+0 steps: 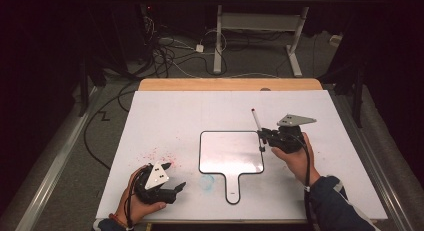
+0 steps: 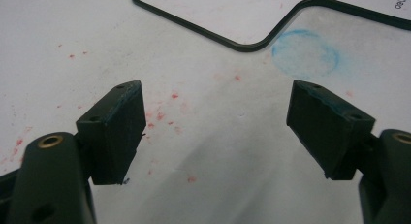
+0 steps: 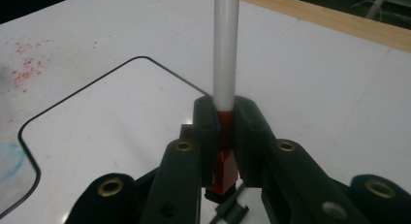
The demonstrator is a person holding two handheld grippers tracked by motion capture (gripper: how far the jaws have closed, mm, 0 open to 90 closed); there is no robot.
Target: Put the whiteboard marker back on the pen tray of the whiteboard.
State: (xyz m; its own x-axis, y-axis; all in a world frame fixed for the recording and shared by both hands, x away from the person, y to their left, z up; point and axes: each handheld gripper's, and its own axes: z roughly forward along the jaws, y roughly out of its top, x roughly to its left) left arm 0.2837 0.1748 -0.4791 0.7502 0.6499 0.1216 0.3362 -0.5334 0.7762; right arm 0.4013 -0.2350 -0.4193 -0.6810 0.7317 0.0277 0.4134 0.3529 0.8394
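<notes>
- Now clamped: right gripper (image 1: pixel 263 136) with jaws pressed together on a marker (image 1: pixel 257 122), red section pinched between the pads, white barrel (image 3: pixel 226 44) sticking out beyond the tips and away from the person.
- Held by the right hand (image 1: pixel 296 158) off the near right corner of a small whiteboard (image 1: pixel 231 151), forearm in a dark sleeve coming up from the lower right, grey three-cornered plate on top, cable trailing back along the wrist.
- Pointing toward the far edge of the table (image 1: pixel 165 116), marker tilted slightly left, its dark tip well beyond the jaws.
- Spread wide with nothing between the pads: left gripper (image 1: pixel 176 189), resting low near the front left corner of the table in the left hand (image 1: pixel 142 198).
- Aimed to the right, toward the whiteboard's handle (image 1: pixel 233 188); black rim of the board (image 2: pixel 232 40) just ahead of the open jaws in the left gripper view.
- Ahead of the left gripper's right jaw, a faint blue smudged circle (image 2: pixel 305 52); under and to the left of the jaws, scattered red specks (image 2: pixel 160 115) on the white surface.
- Beyond the white sheet, a strip of bare wood (image 1: pixel 230 84) at the far edge.
- Farther back, dim room: grey floor, tangled cables (image 1: pixel 165 51), white legs of another desk (image 1: pixel 218 38).
</notes>
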